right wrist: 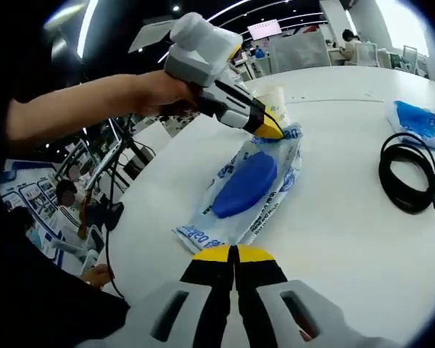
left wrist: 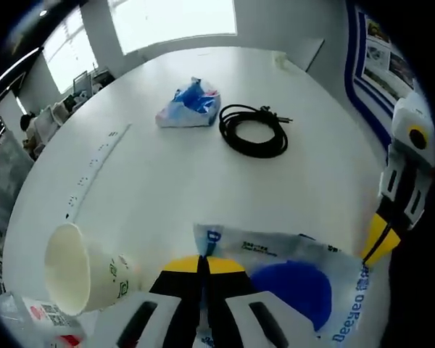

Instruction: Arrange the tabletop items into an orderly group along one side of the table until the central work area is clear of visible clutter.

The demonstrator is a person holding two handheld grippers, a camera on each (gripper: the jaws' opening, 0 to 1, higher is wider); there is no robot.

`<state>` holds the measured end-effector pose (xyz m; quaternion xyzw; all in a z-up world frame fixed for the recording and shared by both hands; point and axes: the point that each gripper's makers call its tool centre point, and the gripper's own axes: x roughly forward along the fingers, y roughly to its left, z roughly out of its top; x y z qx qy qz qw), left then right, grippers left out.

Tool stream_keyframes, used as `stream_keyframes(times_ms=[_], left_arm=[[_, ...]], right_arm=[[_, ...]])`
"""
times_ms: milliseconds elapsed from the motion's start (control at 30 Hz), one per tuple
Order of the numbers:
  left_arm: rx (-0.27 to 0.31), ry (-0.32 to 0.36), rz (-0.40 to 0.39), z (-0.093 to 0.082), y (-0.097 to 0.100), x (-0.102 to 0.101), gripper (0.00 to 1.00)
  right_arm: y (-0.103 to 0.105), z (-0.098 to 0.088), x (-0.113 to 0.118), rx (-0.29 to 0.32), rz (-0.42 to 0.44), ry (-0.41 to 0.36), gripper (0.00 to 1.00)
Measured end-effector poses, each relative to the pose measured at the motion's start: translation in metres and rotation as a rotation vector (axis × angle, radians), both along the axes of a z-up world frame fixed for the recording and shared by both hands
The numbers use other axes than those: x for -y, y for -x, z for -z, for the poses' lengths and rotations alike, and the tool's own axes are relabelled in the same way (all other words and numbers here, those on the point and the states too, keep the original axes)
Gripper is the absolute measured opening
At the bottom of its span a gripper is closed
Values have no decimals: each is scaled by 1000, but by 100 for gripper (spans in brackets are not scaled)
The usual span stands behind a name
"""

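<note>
Left tongs (right wrist: pixel 270 130) pinching plastic bag (right wrist: pixel 248 185) at near edge of surface (left wrist: pixel 174 174); right tongs (right wrist: pixel 234 253) pressed together, empty. Mid-tidying, likely: next, drag bag beside paper cup (left wrist: pixel 76 268); cable (left wrist: pixel 254 130) and blue pouch (left wrist: pixel 190 105) still central.

we count two plastic bags (left wrist: pixel 290 279) (left wrist: pixel 189 106), one paper cup (left wrist: pixel 76 268), one coiled black cable (left wrist: pixel 252 130), and two tools (left wrist: pixel 201 262) (right wrist: pixel 235 251).

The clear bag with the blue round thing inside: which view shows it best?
The right gripper view: the clear bag lies whole on the white table, with the left gripper at its far end. In the left gripper view the bag is cut off at the bottom behind that gripper's jaws.
</note>
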<state>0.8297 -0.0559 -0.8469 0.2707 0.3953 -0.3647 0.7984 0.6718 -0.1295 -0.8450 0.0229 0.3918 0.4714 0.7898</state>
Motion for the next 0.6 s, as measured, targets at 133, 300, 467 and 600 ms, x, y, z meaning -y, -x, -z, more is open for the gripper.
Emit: stream_keyframes(times_ms=[133,300,467,600], left_arm=[[13,4,-24,-10,2,-4,0],[27,2,-52,-23,5,-8,0],[31,0,-96,-32,9,-15,0],[27,9,-144,-40,14,-19,0]], right_arm=[[-4,-9,6,13,3,-12,0],[-12,-21,17,34,3,-25,0],[-23,-31,30,50,15,-33,0],[-37,-41,41,68,26,-38,0]])
